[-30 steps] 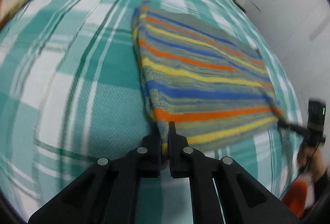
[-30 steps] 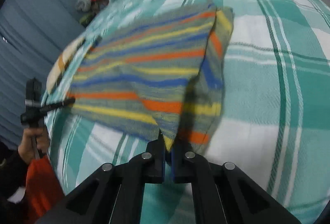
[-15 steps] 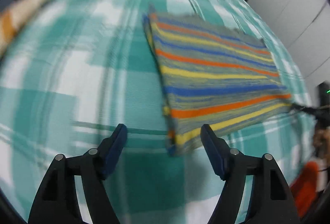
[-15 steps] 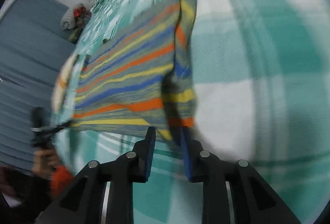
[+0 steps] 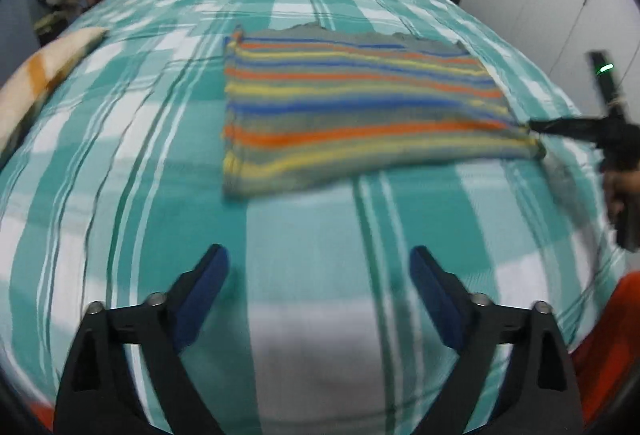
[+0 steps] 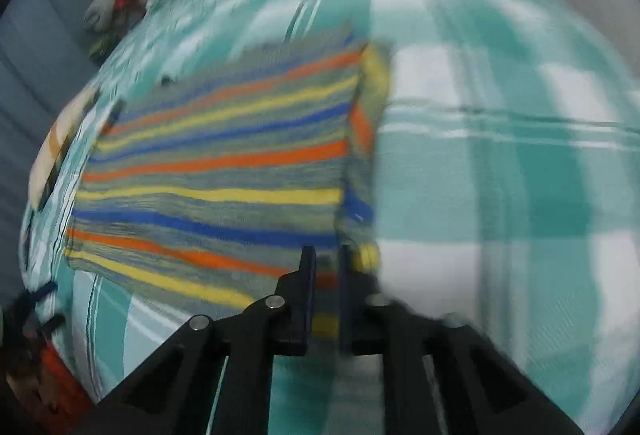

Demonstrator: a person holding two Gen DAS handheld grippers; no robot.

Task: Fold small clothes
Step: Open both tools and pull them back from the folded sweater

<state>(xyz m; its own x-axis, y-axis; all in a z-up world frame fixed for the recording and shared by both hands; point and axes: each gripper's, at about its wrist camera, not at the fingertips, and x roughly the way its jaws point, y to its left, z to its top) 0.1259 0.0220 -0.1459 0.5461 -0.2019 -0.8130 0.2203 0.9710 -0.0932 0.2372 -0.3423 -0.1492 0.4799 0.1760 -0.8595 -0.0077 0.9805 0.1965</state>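
Striped cloth (image 5: 352, 115) lies folded on green checked bed (image 5: 312, 275). Left gripper (image 5: 318, 267) just opened wide, nothing betw. jaws. Right gripper (image 6: 325, 263) narrow, just closing, cloth's near corner betw. jaws.

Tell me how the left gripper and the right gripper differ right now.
The left gripper has just opened wide with only bedsheet between its fingers; the right gripper is nearly closed around a corner of the striped cloth. The left sits away from the cloth; the right is at its edge. Both point down toward the bed.

Two wrist views, angled down (close), sharing striped cloth (image 5: 352, 119)
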